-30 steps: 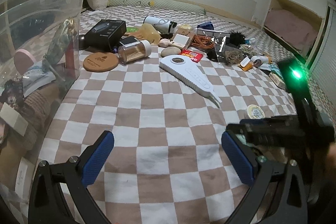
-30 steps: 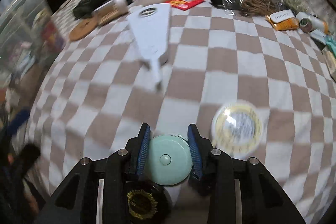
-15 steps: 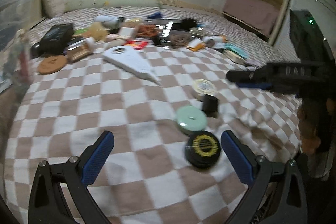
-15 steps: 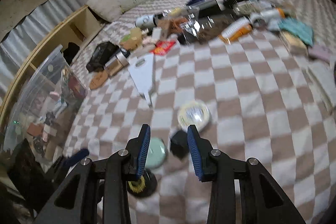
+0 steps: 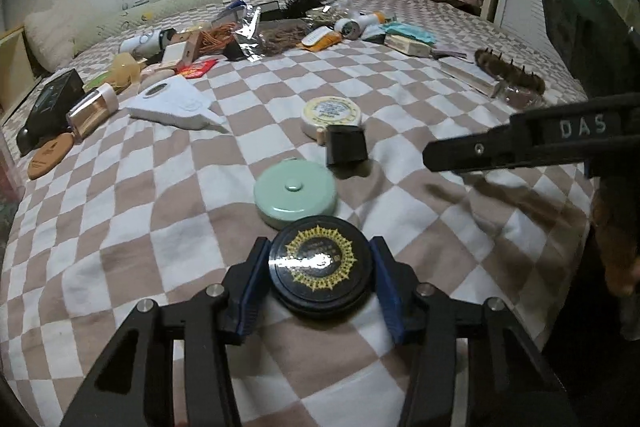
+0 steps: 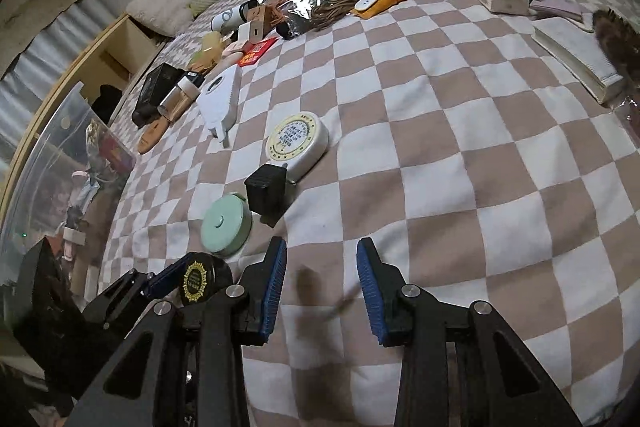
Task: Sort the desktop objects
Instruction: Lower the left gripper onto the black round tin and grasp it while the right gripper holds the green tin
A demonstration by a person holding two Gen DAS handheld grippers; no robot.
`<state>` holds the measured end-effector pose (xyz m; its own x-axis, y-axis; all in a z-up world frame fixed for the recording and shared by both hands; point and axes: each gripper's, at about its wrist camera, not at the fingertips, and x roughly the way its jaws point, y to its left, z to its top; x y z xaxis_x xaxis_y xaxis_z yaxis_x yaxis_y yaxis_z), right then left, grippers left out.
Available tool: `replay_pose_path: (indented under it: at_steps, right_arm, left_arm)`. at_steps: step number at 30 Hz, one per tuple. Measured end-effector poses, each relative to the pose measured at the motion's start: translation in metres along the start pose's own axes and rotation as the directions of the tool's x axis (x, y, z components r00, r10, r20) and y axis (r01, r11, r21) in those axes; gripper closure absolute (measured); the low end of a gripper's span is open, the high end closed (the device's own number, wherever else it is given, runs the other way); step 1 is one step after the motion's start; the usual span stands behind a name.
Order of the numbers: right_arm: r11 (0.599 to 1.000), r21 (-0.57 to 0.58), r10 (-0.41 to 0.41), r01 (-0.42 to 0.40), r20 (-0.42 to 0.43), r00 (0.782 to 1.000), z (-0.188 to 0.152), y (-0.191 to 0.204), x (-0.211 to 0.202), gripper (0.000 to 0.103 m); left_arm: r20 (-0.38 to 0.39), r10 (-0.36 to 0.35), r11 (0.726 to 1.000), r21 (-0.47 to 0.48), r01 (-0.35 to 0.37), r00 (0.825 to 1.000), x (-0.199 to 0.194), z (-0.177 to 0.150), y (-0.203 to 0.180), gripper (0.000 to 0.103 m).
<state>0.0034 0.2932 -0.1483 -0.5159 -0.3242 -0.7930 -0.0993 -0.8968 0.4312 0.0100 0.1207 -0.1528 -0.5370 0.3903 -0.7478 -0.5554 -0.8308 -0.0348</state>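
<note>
Black round tin with a gold sunburst lid (image 5: 319, 268) sits between the left gripper (image 5: 318, 281) pads, whose jaws have just been closing onto it. Only the right wrist view shows the right gripper (image 6: 321, 285) parted and empty, over the brown-and-white checked blanket (image 6: 460, 131). Just beyond lies a mint-green round tape measure (image 5: 295, 195).

"DAS" is showing in pale raised letters on the right gripper (image 5: 452, 157), its black side bar. Print on the black round tin (image 5: 318, 264) & the cream round tin (image 5: 331, 110) is staying too small to read.
</note>
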Motion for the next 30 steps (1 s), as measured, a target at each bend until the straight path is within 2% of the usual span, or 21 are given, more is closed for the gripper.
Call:
replay_pose_path:
  at_steps: [6, 11, 13, 16, 19, 20, 22, 24, 26, 30]
  right_arm:
    - [0.997, -0.078, 0.022, -0.023, -0.019, 1.000, -0.004, 0.020, 0.011, 0.066]
    - [0.989, -0.132, 0.062, -0.068, -0.047, 0.997, -0.008, 0.044, 0.025, 0.066]
    - [0.989, -0.119, 0.076, -0.082, -0.058, 0.995, -0.008, 0.049, 0.032, 0.066]
    - [0.990, -0.087, 0.103, -0.109, -0.064, 0.993, -0.005, 0.053, 0.041, 0.066]
    - [0.990, -0.002, 0.142, -0.142, -0.068, 0.988, 0.001, 0.049, 0.052, 0.066]
    - [0.988, 0.033, 0.152, -0.150, -0.069, 0.986, 0.002, 0.046, 0.056, 0.066]
    - [0.982, 0.087, 0.173, -0.167, -0.066, 0.983, 0.003, 0.040, 0.061, 0.066]
    - [0.977, 0.120, 0.186, -0.177, -0.062, 0.981, 0.004, 0.036, 0.065, 0.066]
    - [0.983, 0.092, 0.164, -0.158, -0.062, 0.984, 0.005, 0.042, 0.065, 0.066]
    - [0.994, -0.086, 0.063, -0.066, -0.034, 0.997, 0.003, 0.070, 0.059, 0.066]
  left_arm:
    - [-0.033, 0.106, 0.987, -0.116, -0.109, 0.994, -0.005, -0.004, 0.042, 0.054]
    - [-0.062, 0.200, 0.952, -0.223, -0.209, 0.978, -0.009, -0.010, 0.085, 0.054]
    - [-0.069, 0.213, 0.939, -0.261, -0.224, 0.975, -0.012, -0.012, 0.100, 0.054]
    - [-0.067, 0.212, 0.932, -0.285, -0.223, 0.975, -0.015, -0.016, 0.108, 0.054]
    - [-0.064, 0.209, 0.931, -0.293, -0.219, 0.976, -0.018, -0.019, 0.111, 0.052]
    - [-0.063, 0.206, 0.932, -0.290, -0.215, 0.977, -0.018, -0.019, 0.110, 0.048]
    - [-0.054, 0.192, 0.936, -0.290, -0.200, 0.980, -0.020, -0.018, 0.108, 0.031]
    - [-0.043, 0.194, 0.936, -0.292, -0.197, 0.980, -0.022, -0.016, 0.106, 0.029]
    - [-0.030, 0.200, 0.934, -0.295, -0.200, 0.979, -0.026, -0.014, 0.107, 0.029]
    - [0.016, 0.205, 0.930, -0.313, -0.190, 0.979, -0.037, -0.009, 0.110, 0.029]
